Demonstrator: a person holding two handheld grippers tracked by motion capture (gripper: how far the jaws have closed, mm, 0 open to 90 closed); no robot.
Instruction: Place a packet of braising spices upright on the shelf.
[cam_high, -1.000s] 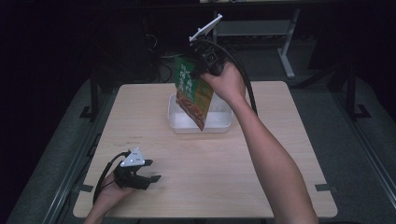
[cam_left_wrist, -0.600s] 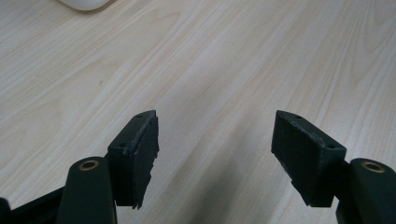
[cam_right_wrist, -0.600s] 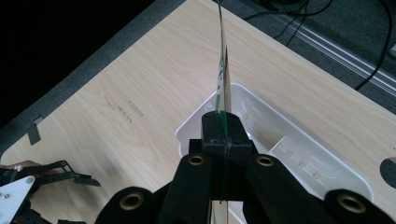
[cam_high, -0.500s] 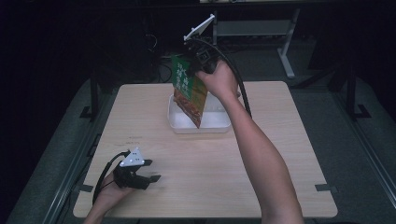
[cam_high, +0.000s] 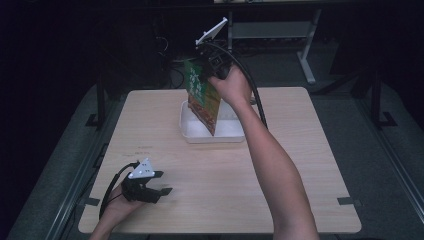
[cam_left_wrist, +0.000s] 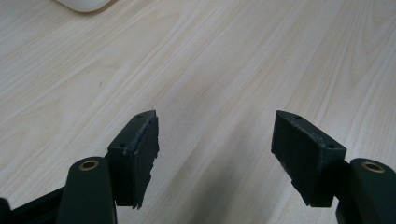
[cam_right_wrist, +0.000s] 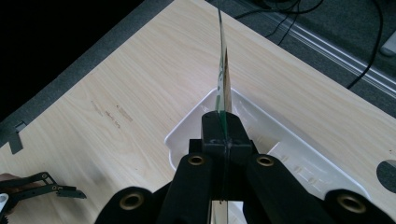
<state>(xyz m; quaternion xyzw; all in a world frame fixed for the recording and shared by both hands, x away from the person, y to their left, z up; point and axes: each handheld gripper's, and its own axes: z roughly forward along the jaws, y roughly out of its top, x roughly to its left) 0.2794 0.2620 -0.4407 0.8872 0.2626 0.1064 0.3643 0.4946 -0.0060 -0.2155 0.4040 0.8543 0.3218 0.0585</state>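
Dark room, pale desk (cam_high: 300, 165): right claw (cam_high: 209, 67) clamped on packet (cam_high: 202, 97) hanging over tray (cam_high: 192, 134), left claw (cam_high: 162, 183) half-open, idle; next, probably lowering and letting go.

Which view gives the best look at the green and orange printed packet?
The high view: the flat green and orange printed packet shows its printed face there, hanging from the right tongs over the white plastic tray. The right gripper view shows the packet edge-on as a thin strip clamped between the jaws. The left gripper view looks at the wooden table.
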